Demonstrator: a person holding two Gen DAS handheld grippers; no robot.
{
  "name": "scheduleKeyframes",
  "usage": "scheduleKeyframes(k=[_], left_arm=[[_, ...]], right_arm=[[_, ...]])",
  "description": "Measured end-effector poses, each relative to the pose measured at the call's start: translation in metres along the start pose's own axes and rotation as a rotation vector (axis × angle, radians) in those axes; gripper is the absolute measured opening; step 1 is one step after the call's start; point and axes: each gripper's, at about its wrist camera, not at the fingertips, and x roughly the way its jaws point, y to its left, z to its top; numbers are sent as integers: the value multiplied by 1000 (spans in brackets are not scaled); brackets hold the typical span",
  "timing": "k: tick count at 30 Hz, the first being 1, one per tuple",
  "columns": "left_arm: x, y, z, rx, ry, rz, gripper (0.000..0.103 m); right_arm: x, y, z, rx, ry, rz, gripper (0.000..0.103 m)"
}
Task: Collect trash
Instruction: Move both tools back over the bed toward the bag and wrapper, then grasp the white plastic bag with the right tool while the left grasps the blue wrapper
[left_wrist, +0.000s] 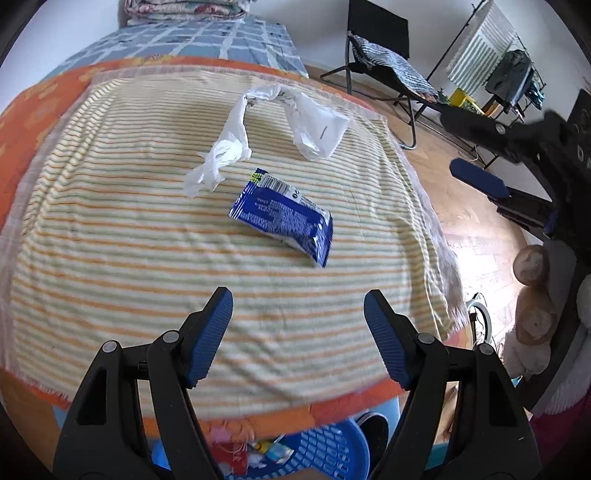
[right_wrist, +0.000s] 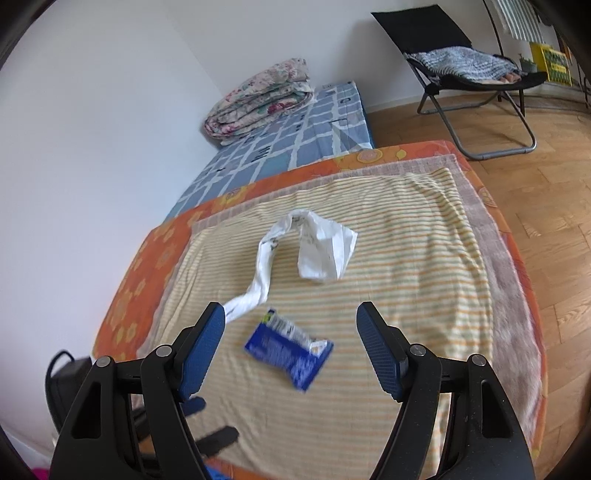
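While both pairs of tongs hang over the striped towel (left_wrist: 122, 236) with nothing in them, I judge that I am at the reach-in step of collecting the trash, with no piece lifted yet. My left tongs (left_wrist: 298, 306) stand apart and empty above the near part of the towel, and my right tongs (right_wrist: 290, 321) are likewise apart and empty. Two pieces of rubbish lie on the towel: a blue wrapper (left_wrist: 282, 216) near its middle, and a twisted white plastic bag (left_wrist: 236, 144) just beyond the wrapper, toward the towel's far edge; in the right wrist view the bag's near tail ends close to the wrapper (right_wrist: 290, 356), and whether they touch I cannot tell. That view shows the wrapper framed between my right fingers but below them, not touched. A blue basket (left_wrist: 325, 450) with some scraps already in it sits below the towel's near edge, which I take to be the bin. Next, I think, one pair of tongs must drop straight onto the wrapper, straddle its short width, and close firmly, since a thin crinkly packet lying flat on soft cloth could slide away or bring a fold of towel with it.
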Motion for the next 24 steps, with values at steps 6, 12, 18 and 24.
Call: scheduleKeyframes(k=[6, 12, 18, 24], left_arm=[[29, 10, 17, -85, 35, -23, 76], [46, 22, 30, -133, 47, -16, 76], [57, 29, 39, -146, 43, 2, 76], [71, 32, 46, -148, 55, 7, 76]], right_arm=[[44, -11, 20, 43, 18, -13, 74], [86, -24, 32, 96, 46, -18, 74], [112, -35, 42, 140, 48, -24, 74], [135, -41, 46, 169, 66, -19, 74]])
